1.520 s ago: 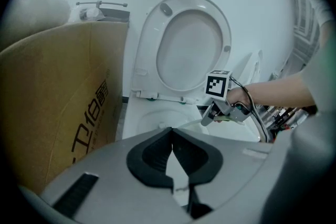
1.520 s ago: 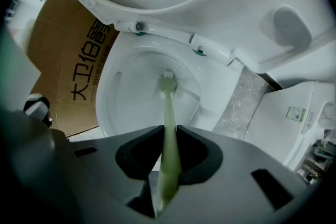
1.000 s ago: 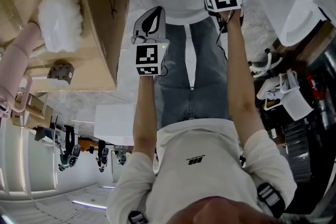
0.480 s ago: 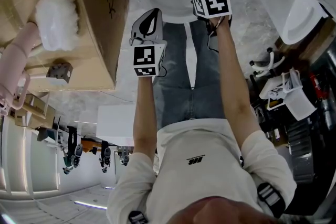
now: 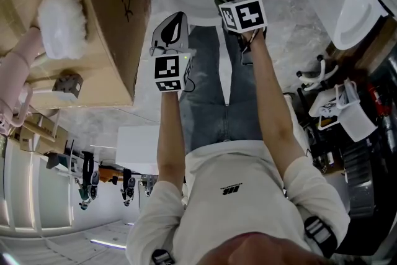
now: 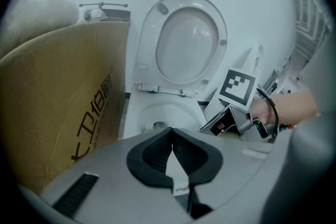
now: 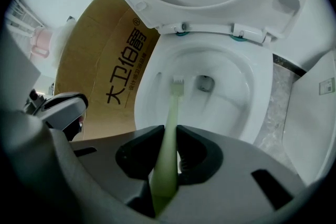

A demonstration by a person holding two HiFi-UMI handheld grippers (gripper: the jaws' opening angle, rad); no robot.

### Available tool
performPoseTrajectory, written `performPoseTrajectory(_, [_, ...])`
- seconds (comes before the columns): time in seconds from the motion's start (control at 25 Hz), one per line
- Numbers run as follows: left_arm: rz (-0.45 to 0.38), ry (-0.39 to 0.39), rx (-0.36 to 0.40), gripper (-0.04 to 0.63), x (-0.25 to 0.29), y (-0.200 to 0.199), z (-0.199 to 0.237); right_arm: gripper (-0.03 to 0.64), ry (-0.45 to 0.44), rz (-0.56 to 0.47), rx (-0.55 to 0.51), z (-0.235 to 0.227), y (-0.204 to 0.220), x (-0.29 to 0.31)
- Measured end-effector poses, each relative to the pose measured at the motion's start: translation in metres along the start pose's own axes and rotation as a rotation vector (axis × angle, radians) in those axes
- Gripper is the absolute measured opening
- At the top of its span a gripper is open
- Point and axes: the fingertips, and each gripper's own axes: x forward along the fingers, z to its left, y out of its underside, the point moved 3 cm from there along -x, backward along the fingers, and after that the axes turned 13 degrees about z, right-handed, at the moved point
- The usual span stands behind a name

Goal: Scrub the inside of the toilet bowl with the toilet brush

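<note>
Right gripper (image 7: 169, 135) clamps the green toilet brush (image 7: 171, 113) by its handle, head down inside the toilet bowl (image 7: 239, 99) near the drain; left gripper (image 6: 171, 149) jaws together, empty, beside the cardboard box (image 6: 58, 97).

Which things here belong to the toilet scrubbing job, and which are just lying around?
In the job: toilet brush, clamped in the right gripper; toilet bowl, brush head inside it.
Lying about: cardboard box beside the toilet; fluffy white item; left gripper, shut and empty.
</note>
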Motion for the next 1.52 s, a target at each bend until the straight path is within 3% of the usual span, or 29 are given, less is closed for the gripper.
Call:
performPoseTrajectory(0.72, [0.027,0.015,0.048,0.011,0.011,0.004,-0.018,0.064,-0.012,0.077,-0.061,0.009,0.056,0.009])
performPoseTrajectory(1.28, [0.066,0.038,0.108,0.011,0.023,0.002,-0.027,0.064,0.045,0.146,-0.038,-0.001,0.087,0.023])
performPoseTrajectory(1.52, [0.077,0.044,0.13,0.012,0.029,0.001,-0.029,0.064,0.113,0.087,-0.049,-0.011,0.078,0.022])
